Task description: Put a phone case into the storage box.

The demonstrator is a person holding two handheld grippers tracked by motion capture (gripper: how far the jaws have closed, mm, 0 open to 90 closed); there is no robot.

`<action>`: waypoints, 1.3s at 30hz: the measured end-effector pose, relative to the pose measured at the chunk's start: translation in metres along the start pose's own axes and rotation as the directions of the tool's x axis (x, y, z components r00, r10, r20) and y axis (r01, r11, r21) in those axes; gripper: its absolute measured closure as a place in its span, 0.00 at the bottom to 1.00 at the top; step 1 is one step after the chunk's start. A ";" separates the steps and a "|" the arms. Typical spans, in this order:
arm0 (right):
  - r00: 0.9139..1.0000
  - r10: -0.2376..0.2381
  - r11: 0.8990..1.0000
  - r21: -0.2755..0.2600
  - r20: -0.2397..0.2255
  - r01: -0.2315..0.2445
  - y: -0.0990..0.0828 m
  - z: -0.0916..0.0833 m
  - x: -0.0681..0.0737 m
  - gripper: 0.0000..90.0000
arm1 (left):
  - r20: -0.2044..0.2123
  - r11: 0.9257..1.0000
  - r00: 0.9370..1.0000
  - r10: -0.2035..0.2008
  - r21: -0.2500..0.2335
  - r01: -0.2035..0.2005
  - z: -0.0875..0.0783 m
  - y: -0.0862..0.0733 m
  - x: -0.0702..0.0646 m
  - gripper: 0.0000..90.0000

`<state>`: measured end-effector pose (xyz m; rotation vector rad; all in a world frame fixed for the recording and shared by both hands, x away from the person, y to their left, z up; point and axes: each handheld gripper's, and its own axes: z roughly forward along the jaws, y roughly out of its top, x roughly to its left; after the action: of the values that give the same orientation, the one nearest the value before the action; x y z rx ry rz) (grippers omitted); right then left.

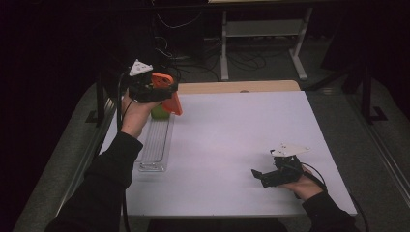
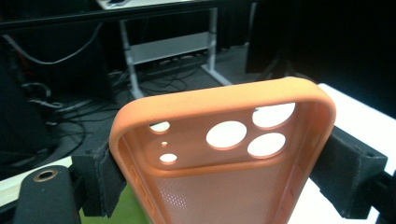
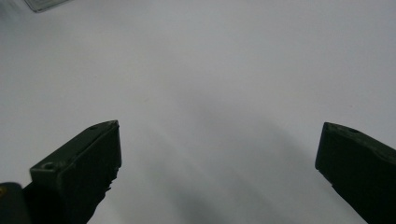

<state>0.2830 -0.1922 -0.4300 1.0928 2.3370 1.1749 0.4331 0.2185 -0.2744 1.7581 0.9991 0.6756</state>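
The white rectangular counter (image 1: 232,154) carries most of the scene, with a strip of bare wood showing at its far edge and dark floor with cables and a grey metal frame beyond. Along the counter's left side lies a long clear plastic tray (image 1: 155,142) with a ribbed bottom, and at its far end a small green rounded object (image 1: 158,112) sits partly hidden; what it is cannot be told. Above that end of the tray the left tongs (image 1: 167,94) hold an orange soft-plastic phone case (image 1: 169,92) clear of the counter, its open side toward the gripper's camera, with three round camera cut-outs and smaller holes near its top edge. In the left gripper view the two black jaws press on the long side walls of the case (image 2: 219,154), so it is clamped across its width. The right tongs (image 1: 261,175) rest low near the counter's near right corner, jaws spread wide with nothing between them, bare white surface ahead of them. The likeliest trouble is the flexible case bowing or slipping out of the squeeze, since the pads grip only its thin side walls; a tilt of the hand could drop it onto the tray. No brand, label or readable writing appears on any item.
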 end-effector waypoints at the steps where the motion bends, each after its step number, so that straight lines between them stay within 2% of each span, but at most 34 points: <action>1: 1.000 0.008 1.000 0.006 0.000 -0.008 -0.001 0.000 0.000 0.00 | -0.013 1.000 1.000 -0.007 0.000 0.007 0.000 0.001 0.003 0.16; 8: 1.000 0.003 1.000 -0.015 0.018 -0.003 -0.002 -0.003 -0.005 0.00 | -0.102 1.000 0.995 -0.018 0.021 0.021 0.009 -0.003 0.018 0.16; 11: 1.000 0.009 1.000 -0.008 0.015 -0.009 -0.002 -0.004 -0.006 0.00 | -0.136 0.999 0.990 -0.021 0.045 0.028 0.016 -0.007 0.023 0.16; 13: 1.000 0.009 1.000 -0.012 0.016 -0.009 -0.002 -0.004 -0.006 0.00 | -0.151 0.997 0.987 -0.046 0.053 0.055 0.020 -0.010 0.025 0.16; 15: 1.000 0.002 1.000 -0.017 0.017 -0.002 -0.002 -0.004 -0.006 0.00 | -0.170 0.996 0.985 -0.042 0.065 0.054 0.023 -0.013 0.027 0.16; 21: 1.000 0.003 1.000 -0.018 0.019 -0.003 -0.002 -0.004 -0.006 0.00 | -0.245 0.990 0.969 -0.037 0.126 0.069 0.036 -0.024 0.034 0.16; 26: 1.000 -0.001 1.000 -0.015 0.019 0.001 -0.002 -0.005 -0.005 0.00 | -0.285 0.984 0.957 -0.058 0.147 0.104 0.048 -0.033 0.038 0.16; 28: 1.000 -0.001 1.000 -0.016 0.017 0.002 -0.002 -0.005 -0.005 0.00 | -0.304 0.981 0.952 -0.042 0.167 0.097 0.051 -0.037 0.039 0.16; 29: 1.000 -0.003 1.000 -0.018 0.018 0.003 -0.002 -0.005 -0.005 0.00 | -0.307 0.982 0.950 -0.059 0.152 0.110 0.054 -0.040 0.039 0.16; 30: 1.000 0.000 1.000 -0.021 0.017 0.000 -0.001 -0.005 -0.004 0.00 | -0.317 0.980 0.947 -0.052 0.167 0.110 0.055 -0.042 0.040 0.16; 33: 1.000 0.003 1.000 -0.017 0.020 -0.002 -0.002 -0.005 -0.004 0.00 | -0.337 0.977 0.940 -0.058 0.175 0.124 0.061 -0.049 0.042 0.16; 35: 1.000 -0.009 1.000 -0.021 0.023 0.009 -0.002 -0.005 -0.005 0.00 | -0.356 0.976 0.932 -0.060 0.175 0.130 0.065 -0.053 0.043 0.16; 37: 1.000 -0.009 1.000 -0.022 0.022 0.010 -0.002 -0.005 -0.005 0.00 | -0.365 0.974 0.928 -0.075 0.172 0.146 0.068 -0.056 0.045 0.16; 39: 1.000 -0.006 1.000 -0.021 0.021 0.007 -0.003 -0.006 -0.005 0.00 | -0.373 0.974 0.925 -0.073 0.172 0.146 0.070 -0.059 0.046 0.16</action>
<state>0.2818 -0.1998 -0.4289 1.0843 2.3053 1.1775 0.4935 0.2366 -0.3559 1.7644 1.4522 0.8764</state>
